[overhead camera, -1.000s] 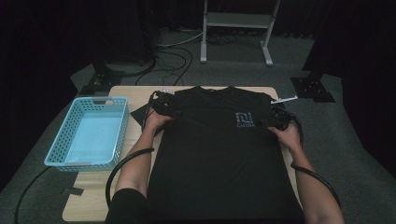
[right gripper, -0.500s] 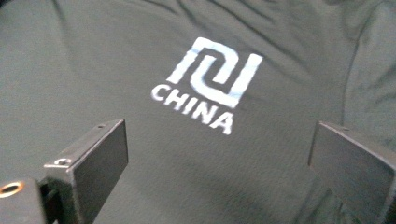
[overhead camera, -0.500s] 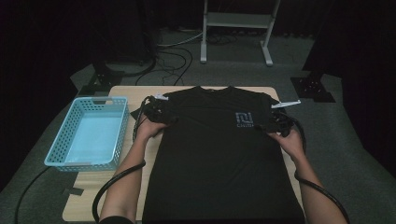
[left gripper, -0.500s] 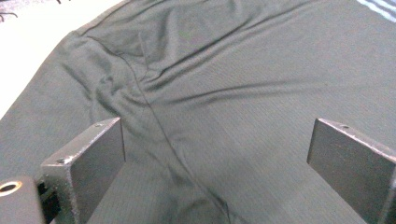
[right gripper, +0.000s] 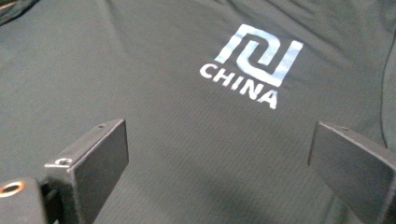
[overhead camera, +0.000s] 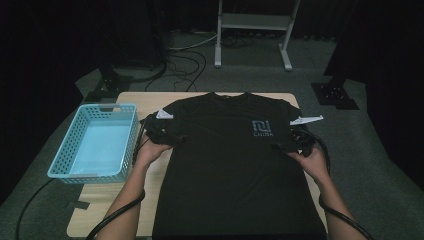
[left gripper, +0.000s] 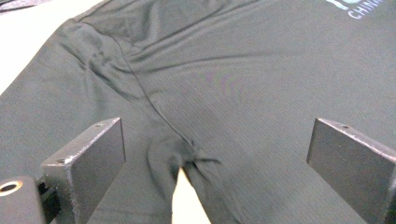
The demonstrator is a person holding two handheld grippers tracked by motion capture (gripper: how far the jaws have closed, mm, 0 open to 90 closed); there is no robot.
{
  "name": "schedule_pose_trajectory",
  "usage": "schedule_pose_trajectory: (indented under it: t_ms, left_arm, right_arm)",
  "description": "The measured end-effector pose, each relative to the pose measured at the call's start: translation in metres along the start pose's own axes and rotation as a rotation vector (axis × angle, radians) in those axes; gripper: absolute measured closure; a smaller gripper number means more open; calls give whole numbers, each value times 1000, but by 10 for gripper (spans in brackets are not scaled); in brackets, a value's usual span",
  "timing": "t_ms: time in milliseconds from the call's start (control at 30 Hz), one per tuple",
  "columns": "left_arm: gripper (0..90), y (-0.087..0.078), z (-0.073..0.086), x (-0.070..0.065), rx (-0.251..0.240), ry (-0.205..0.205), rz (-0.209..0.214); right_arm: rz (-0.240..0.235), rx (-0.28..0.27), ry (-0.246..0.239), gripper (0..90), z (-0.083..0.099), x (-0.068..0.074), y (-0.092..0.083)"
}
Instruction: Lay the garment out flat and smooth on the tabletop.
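A black T-shirt (overhead camera: pixel 230 165) lies flat, front up, on the wooden table (overhead camera: pixel 145 100), collar away from me, with a pale logo (overhead camera: pixel 261 128) on its chest. My left gripper (overhead camera: pixel 175 138) hovers at the shirt's left side by the armpit, jaws wide open. In the left gripper view the T-shirt's (left gripper: pixel 219 88) sleeve seam and armpit notch lie between the jaws. My right gripper (overhead camera: pixel 280 146) sits at the shirt's right side, open too. The right gripper view looks across the T-shirt (right gripper: pixel 140 107) at the logo (right gripper: pixel 254 63), which reads CHINA.
A light blue plastic basket (overhead camera: pixel 98 142) stands on the table's left edge, close to my left hand. Two white tags (overhead camera: pixel 306 120) lie near the shirt's sleeves. Beyond the table are a white metal stand (overhead camera: pixel 252 25), cables on the floor and dark tripod feet.
Both hands have drawn back toward me along the shirt's sides, from the shoulders down to about chest level. The shirt lies as before.
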State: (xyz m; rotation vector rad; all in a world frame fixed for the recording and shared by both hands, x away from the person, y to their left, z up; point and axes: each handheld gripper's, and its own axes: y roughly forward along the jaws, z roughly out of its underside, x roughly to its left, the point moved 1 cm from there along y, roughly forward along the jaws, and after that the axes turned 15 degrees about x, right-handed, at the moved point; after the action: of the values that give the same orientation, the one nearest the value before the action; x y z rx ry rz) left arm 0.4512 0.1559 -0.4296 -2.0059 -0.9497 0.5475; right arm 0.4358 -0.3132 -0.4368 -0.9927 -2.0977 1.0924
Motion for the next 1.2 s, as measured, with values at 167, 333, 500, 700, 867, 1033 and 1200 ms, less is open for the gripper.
schedule_pose_trajectory:
  t_ms: [167, 333, 500, 700, 867, 1033, 1200]
  left_arm:
    - [33, -2, 10, -11, -1, 24, 9]
    - [33, -4, 18, -23, -11, 52, 22]
    - [33, -4, 27, -32, -12, 72, 35]
    - [32, -7, 35, -39, -16, 93, 45]
    - [32, -10, 39, -42, -22, 104, 55]
    - [32, -15, 45, -47, -43, 109, 70]
    - [32, -17, 50, -52, -50, 124, 77]
  right_arm:
    - [-9, -3, -9, 51, 11, 6, -1]
    - [-11, 4, -27, 51, 23, 10, -2]
    - [-21, -3, -30, 51, 32, 13, -5]
    - [-29, -8, -41, 51, 44, 19, -6]
    - [-33, -11, -43, 51, 52, 22, -7]
    - [-43, -19, -52, 51, 59, 25, -10]
    - [-45, -4, -78, 51, 63, 31, -12]
